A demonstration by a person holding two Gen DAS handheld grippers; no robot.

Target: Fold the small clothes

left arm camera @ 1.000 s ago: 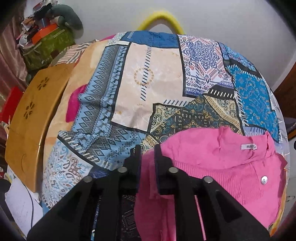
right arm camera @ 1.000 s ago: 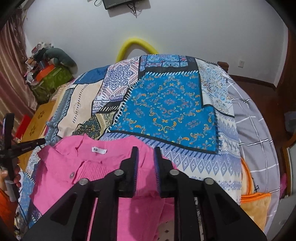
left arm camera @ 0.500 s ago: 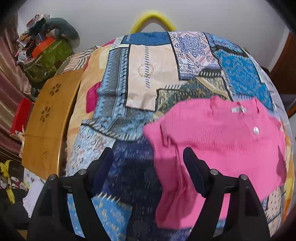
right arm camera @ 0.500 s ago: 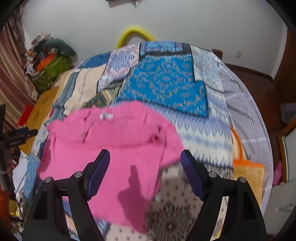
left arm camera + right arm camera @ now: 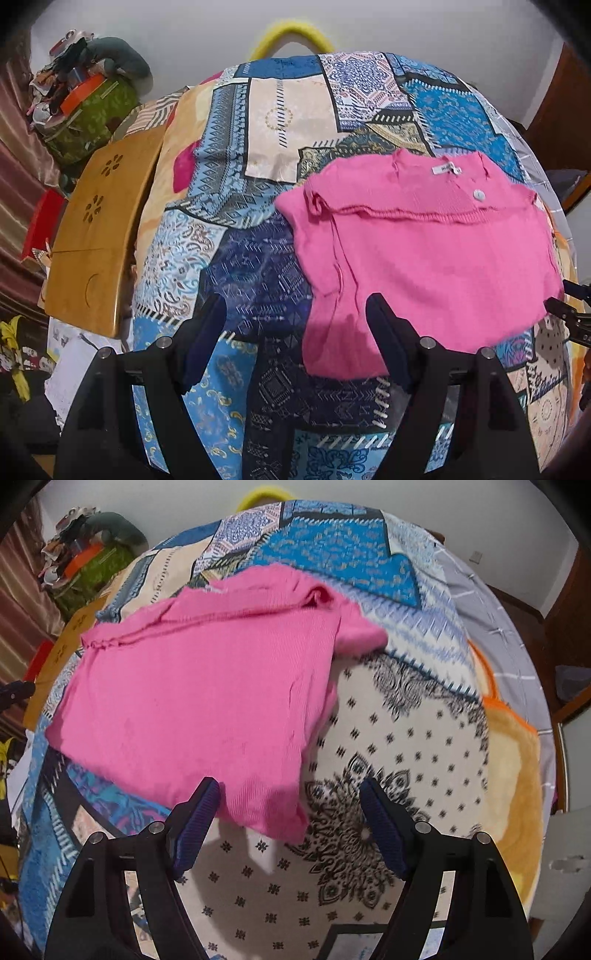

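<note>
**Tools released above the pink top**

Both tools are seen spread apart with nothing gripped: the left tool [image 5: 295, 339] and the right tool [image 5: 290, 823] have just been opening, and no cloth is pressed by the pads. The right tool's spread has since narrowed a little. The pink knit top [image 5: 417, 251] is laid flat on the patchwork bedspread [image 5: 240, 258], its collar and label turned away from the tools, its hem nearest them. From the left tool it is found ahead and to the right; from the right tool, ahead and to the left. Its long axis is judged to run side to side between the tools, so each near corner is best reached by the tool on that side.
</note>
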